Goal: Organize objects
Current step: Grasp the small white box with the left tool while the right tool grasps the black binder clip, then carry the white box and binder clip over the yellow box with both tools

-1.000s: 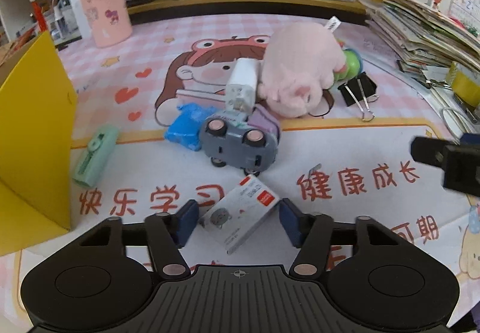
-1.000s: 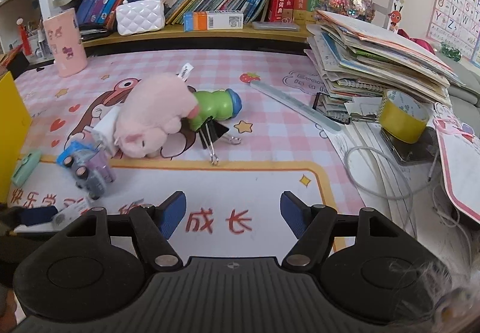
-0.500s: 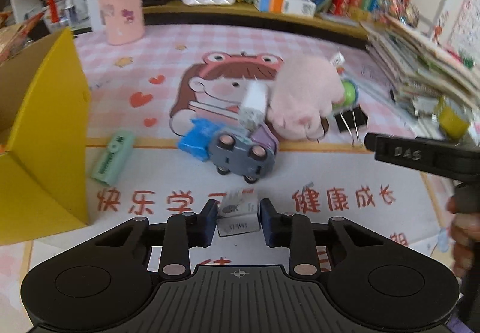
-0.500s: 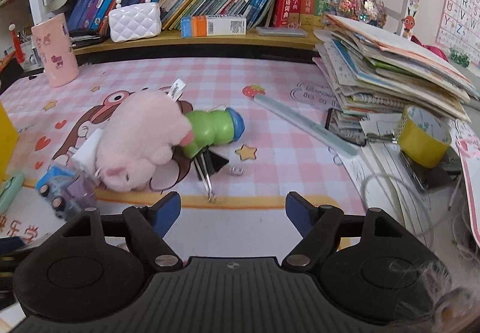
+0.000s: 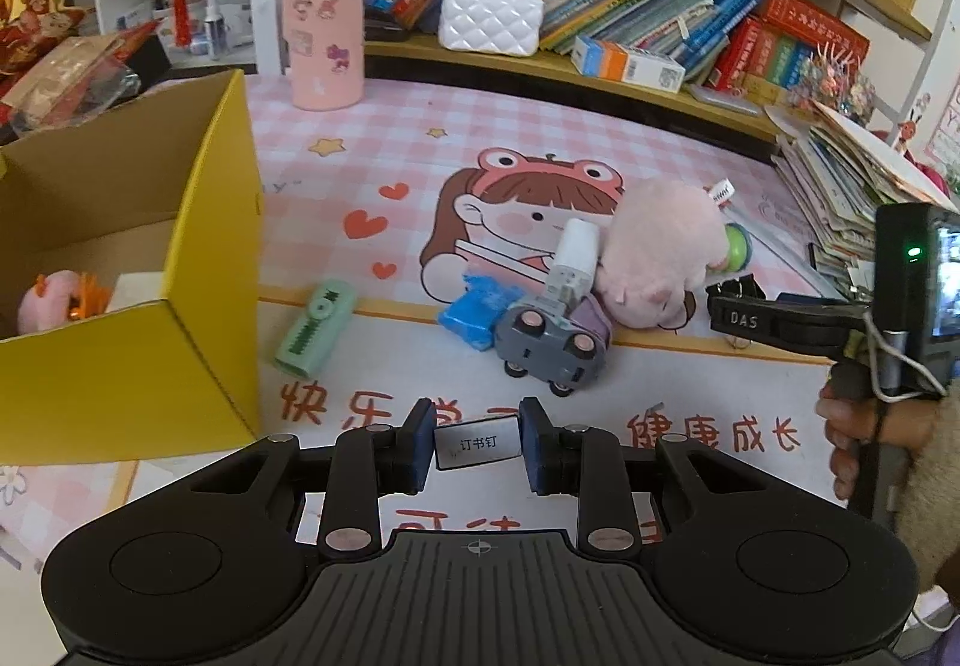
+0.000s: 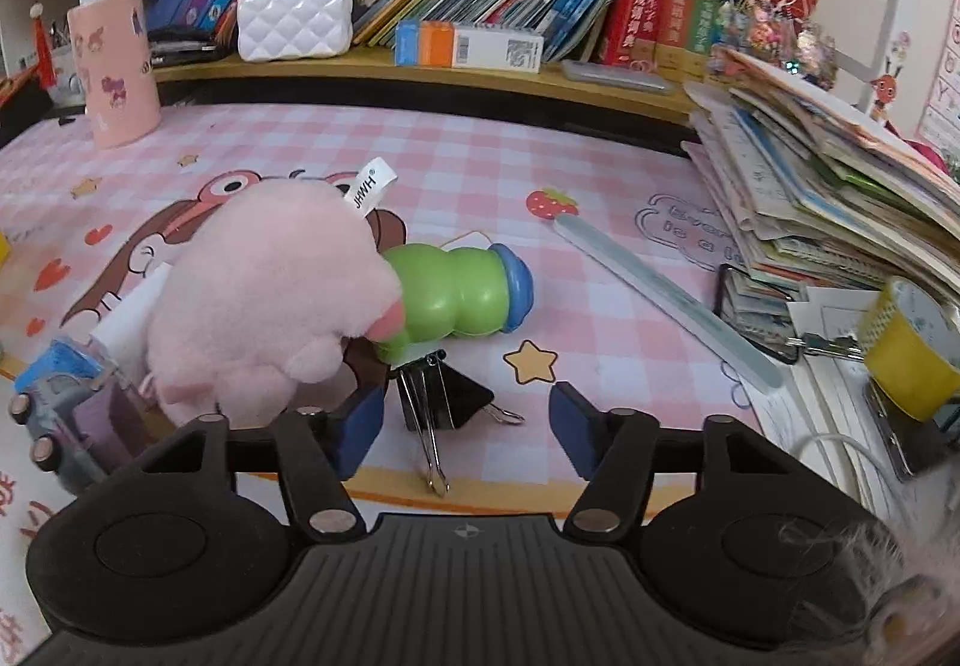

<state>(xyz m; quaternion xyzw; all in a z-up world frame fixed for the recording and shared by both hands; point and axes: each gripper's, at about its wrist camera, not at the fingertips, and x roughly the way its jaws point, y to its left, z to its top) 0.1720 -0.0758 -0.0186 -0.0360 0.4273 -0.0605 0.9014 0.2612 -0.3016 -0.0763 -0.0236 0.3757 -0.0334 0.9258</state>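
Note:
My left gripper (image 5: 477, 447) is shut on a small white staples box (image 5: 477, 444), lifted off the mat, to the right of the open yellow box (image 5: 198, 258). My right gripper (image 6: 462, 420) hangs low over the mat with its jaws closing; a black binder clip (image 6: 441, 405) lies between them, untouched by the pads. Just beyond the clip lie a green toy bottle (image 6: 456, 300) and a pink plush pig (image 6: 270, 294). A grey toy car (image 5: 549, 345), a blue packet (image 5: 474, 309) and a white charger (image 5: 573, 258) crowd beside the pig. A green stapler (image 5: 315, 327) lies near the yellow box.
A pink plush (image 5: 51, 300) lies inside the yellow box. A pink cup (image 5: 324, 36), a white purse (image 5: 489, 21) and books stand at the back. A stack of papers (image 6: 840, 186), yellow tape roll (image 6: 906, 348) and a ruler (image 6: 660, 294) fill the right side.
My left gripper closed on the staples box and lifted it off the mat. My right gripper travelled forward and down to the binder clip, its jaws narrowing.

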